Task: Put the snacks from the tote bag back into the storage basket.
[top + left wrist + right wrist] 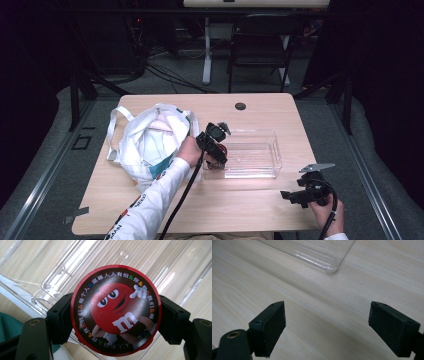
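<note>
At the left, the white fabric tote bag (pixel 150 142) is lying open on the table. The left gripper (pixel 216 146) is pinching the round red candy tin (pixel 115 310) over the near-left end of the clear plastic tray (pixel 260 155); release appears to be outstanding. The right gripper (pixel 300 195) is idling spread above the pale wooden table (pixel 240 205). Beyond, a dark room is showing a black chair (pixel 260 47).

Round red candy tin (pixel 115 310), cartoon lid facing the camera, over the clear plastic tray (pixel 75 270)
</note>
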Demonstrator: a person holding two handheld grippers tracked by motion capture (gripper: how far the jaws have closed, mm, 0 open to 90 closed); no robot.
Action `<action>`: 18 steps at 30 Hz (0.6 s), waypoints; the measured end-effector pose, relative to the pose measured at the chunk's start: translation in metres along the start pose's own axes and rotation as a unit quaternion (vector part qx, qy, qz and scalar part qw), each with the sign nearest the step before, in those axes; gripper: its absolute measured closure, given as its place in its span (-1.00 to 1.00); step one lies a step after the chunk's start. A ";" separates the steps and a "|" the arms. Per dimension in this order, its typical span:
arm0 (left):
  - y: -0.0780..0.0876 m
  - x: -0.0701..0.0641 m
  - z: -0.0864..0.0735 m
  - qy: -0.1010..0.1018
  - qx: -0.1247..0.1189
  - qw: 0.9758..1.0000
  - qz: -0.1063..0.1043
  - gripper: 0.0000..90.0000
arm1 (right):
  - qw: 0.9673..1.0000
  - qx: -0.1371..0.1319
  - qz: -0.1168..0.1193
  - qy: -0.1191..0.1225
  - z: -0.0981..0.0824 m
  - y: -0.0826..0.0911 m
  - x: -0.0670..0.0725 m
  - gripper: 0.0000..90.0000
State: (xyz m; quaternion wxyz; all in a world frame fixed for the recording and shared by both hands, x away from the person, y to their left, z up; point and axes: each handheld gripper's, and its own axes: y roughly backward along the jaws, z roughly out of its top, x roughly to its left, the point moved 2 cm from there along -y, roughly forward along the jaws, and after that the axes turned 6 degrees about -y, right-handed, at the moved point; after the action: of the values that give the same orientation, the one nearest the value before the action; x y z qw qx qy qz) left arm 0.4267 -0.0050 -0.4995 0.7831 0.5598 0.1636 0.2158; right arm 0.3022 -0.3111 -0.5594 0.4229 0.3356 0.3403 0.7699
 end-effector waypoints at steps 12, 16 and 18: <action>-0.012 -0.002 -0.002 -0.002 0.011 1.000 0.001 -0.43 | 1.000 -0.002 -0.001 -0.002 0.000 0.000 0.000 -0.69; -0.015 -0.002 -0.002 -0.001 0.015 1.000 0.006 -0.43 | 1.000 0.000 0.001 0.000 0.000 0.000 0.000 -0.69; -0.017 -0.003 -0.002 -0.004 0.019 1.000 0.013 -0.43 | 1.000 -0.002 -0.002 -0.002 0.000 0.000 0.000 -0.69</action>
State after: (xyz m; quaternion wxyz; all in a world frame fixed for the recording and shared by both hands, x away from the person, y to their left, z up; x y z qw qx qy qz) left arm 0.4255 -0.0093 -0.5163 0.7705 0.5772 0.1573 0.2202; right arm 0.3022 -0.3111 -0.5597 0.4260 0.3356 0.3382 0.7691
